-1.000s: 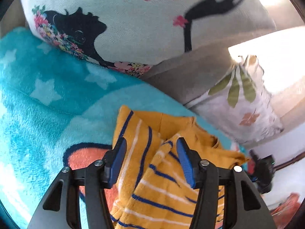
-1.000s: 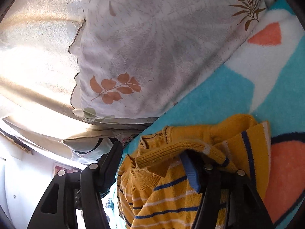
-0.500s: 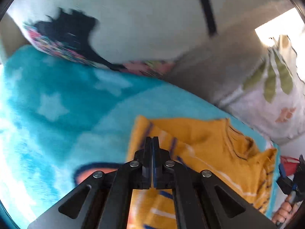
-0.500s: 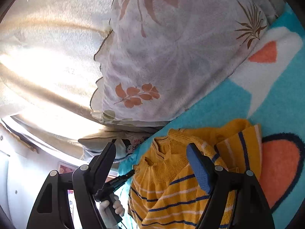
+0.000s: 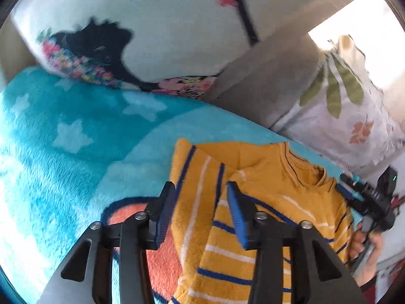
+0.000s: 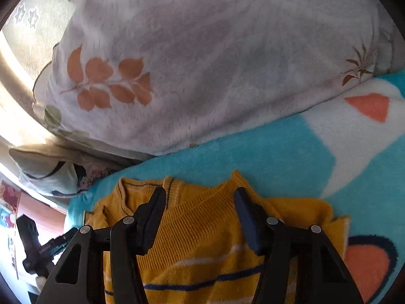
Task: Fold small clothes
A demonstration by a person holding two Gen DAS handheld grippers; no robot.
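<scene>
Knitwear fills the lower middle of the left wrist view: a small mustard-yellow sweater with blue and white stripes lies on a turquoise fleece blanket printed with pale stars and an orange, dark-rimmed patch at about 7 o'clock. The left gripper hangs over the sweater's striped folded edge with its jaws parted; they have just been opening, and the blue pads do not press on the cloth, though the knit shows in the gap between them. At 12 o'clock leans a white pillow with a black silhouette and a flower border, and at 2 o'clock a second, leaf-print pillow. At 3 to 4 o'clock, beyond the sweater's neckline, a person's hand holds the right gripper; its jaws cannot be judged from here. In the right wrist view, the sweater sits at 6 o'clock with its collar toward 10 o'clock and the ribbed knit running between the fingers. The right gripper stands wide apart above that knit, having just been closing somewhat, with neither pad clamping it. The leaf-print pillow spans the upper half, and the blanket runs from 3 o'clock to the centre.
</scene>
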